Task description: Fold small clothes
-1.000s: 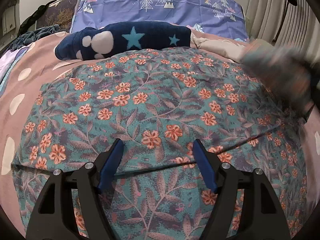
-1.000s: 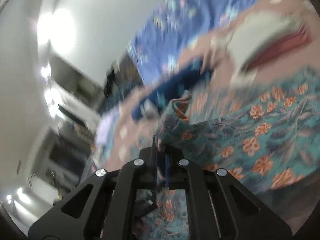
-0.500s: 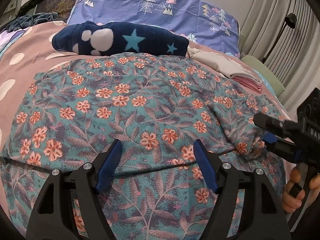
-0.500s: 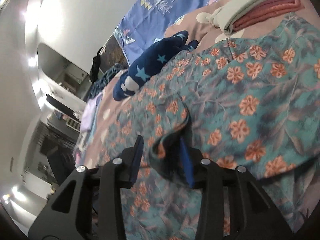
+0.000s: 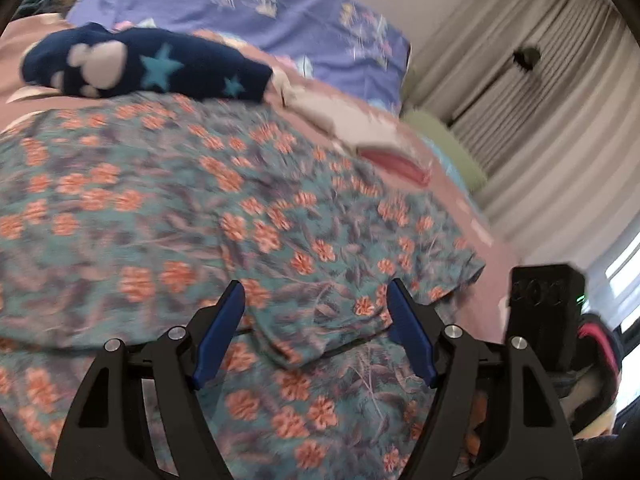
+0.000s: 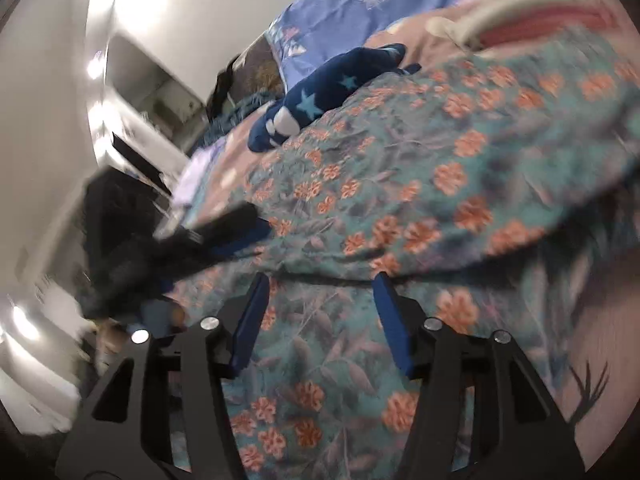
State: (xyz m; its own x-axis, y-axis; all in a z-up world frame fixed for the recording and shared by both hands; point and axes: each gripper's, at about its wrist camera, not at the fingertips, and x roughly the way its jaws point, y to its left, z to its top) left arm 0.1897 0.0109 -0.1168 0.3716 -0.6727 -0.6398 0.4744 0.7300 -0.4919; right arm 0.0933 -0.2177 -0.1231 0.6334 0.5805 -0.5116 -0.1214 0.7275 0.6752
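Observation:
A teal garment with orange flowers (image 5: 168,208) lies spread over the bed, one side folded over so that a flap edge (image 5: 320,344) runs across it. My left gripper (image 5: 315,286) hovers open just above that flap edge, with nothing pinched. In the right wrist view the same garment (image 6: 420,168) fills the middle. My right gripper (image 6: 321,278) has its jaws opening, and the fold's edge lies just beyond the tips without being pressed. The left gripper's fingers (image 6: 224,232) show blurred at the left of that view. The right gripper's black body (image 5: 544,304) stands at the right edge.
A navy sock-like piece with stars (image 5: 152,68) lies at the garment's far edge. Folded beige and red clothes (image 5: 360,132) sit to the far right, in front of a purple pillow (image 5: 280,8). Curtains (image 5: 540,100) hang past the bed's right side. Pink sheet (image 6: 600,344) shows beside the garment.
The right gripper carried a pinched flap of the floral garment over, set it down and opened its jaws. The left wrist view has swung to the right, its gripper still open.

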